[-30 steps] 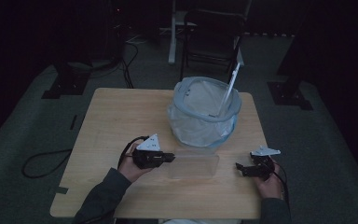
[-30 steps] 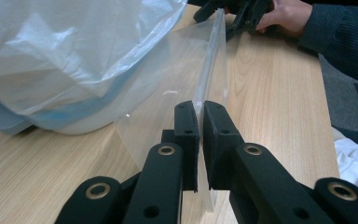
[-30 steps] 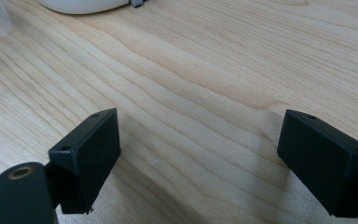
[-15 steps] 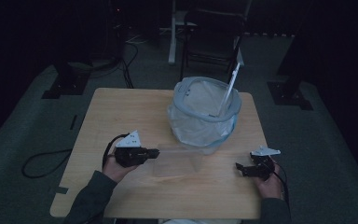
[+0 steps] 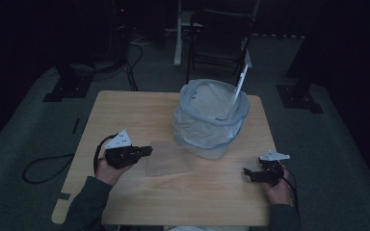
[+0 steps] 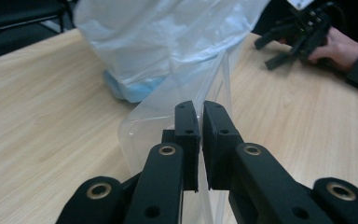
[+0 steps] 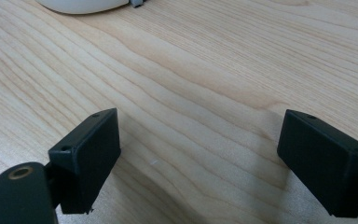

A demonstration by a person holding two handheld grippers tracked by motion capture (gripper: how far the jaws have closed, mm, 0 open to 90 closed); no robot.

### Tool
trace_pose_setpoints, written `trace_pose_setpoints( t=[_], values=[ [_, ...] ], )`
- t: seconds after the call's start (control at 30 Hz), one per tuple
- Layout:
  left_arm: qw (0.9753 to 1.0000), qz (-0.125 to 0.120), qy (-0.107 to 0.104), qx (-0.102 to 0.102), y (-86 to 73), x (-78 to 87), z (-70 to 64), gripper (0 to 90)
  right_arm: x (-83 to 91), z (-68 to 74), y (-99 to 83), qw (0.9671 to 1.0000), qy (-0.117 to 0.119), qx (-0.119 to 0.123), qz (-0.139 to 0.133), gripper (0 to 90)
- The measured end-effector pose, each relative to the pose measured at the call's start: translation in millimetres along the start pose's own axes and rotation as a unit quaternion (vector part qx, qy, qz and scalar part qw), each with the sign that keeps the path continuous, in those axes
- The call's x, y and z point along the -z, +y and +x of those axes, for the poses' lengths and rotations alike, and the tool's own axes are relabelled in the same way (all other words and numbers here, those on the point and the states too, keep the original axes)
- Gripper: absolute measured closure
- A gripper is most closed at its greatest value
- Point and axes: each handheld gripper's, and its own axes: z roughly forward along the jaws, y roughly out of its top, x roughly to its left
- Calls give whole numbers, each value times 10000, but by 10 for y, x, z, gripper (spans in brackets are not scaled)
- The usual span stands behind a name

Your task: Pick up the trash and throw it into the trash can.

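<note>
At the wooden table [image 5: 125, 110], your left gripper [image 6: 200, 123] pinches the near edge of a clear plastic bag [image 5: 167, 161] lying just in front of the bag-lined bin [image 5: 211, 118], while your right gripper [image 7: 198, 154], jaws spread wide and empty, rests well apart at the right.

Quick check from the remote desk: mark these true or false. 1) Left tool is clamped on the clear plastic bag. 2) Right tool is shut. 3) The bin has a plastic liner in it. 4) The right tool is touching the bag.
1) True: the left tool has its jaws closed on the edge of the clear plastic bag.
2) False: the right tool is open, over bare table.
3) True: the bin holds a plastic liner.
4) False: it sits apart, to the bag's right.
</note>
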Motion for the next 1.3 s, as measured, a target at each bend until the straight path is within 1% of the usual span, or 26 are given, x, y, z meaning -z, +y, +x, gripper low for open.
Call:
trace_pose_setpoints(
  t=[0.1, 0.17, 0.23, 0.37, 0.53, 0.57, 0.63, 0.8, 0.83, 0.87, 1.0, 1.1, 1.3],
  values=[
    [9998, -43, 200, 32, 13, 54, 34, 870, 0, 0, 0, 10000, -1, -2, 1, 123],
    [9995, -92, 299, 85, 15, 103, 63, 872, 0, 0, 0, 10000, 0, -2, 1, 123],
    [9991, -162, 353, 144, 18, 155, 96, 871, 0, 0, 0, 10000, 1, -2, 1, 123],
    [9980, -250, 556, 156, 50, 240, 144, 871, 0, 0, 0, 10000, 1, -2, 0, 123],
    [9972, -315, 661, 182, 85, 299, 186, 871, 0, 1, 0, 10000, 2, -5, 1, 123],
    [9964, -313, 770, 180, 94, 331, 203, 871, 0, 0, 0, 10000, 2, -4, 0, 123],
    [9957, -325, 838, 200, 86, 364, 223, 872, 0, 0, 0, 10000, 0, -3, 1, 123],
    [9931, -421, 1049, 307, 76, 460, 286, 873, -1, -1, 0, 10000, -1, 5, -5, 123],
    [9931, -421, 1049, 307, 76, 460, 286, 873, -1, -1, 0, 10000, -1, 6, -5, 122],
    [9923, -464, 1099, 341, 88, 480, 309, 873, -1, -1, 0, 10000, -1, 5, -5, 123],
    [9915, -478, 1159, 337, 113, 490, 335, 873, -1, -1, 0, 10000, -2, 7, -5, 123],
    [9901, -502, 1260, 351, 162, 488, 377, 873, -1, -1, 0, 10000, -1, 5, -5, 123],
    [9888, -527, 1348, 355, 255, 460, 437, 873, -1, 0, 0, 10000, -1, 1, -7, 123]
  ],
)
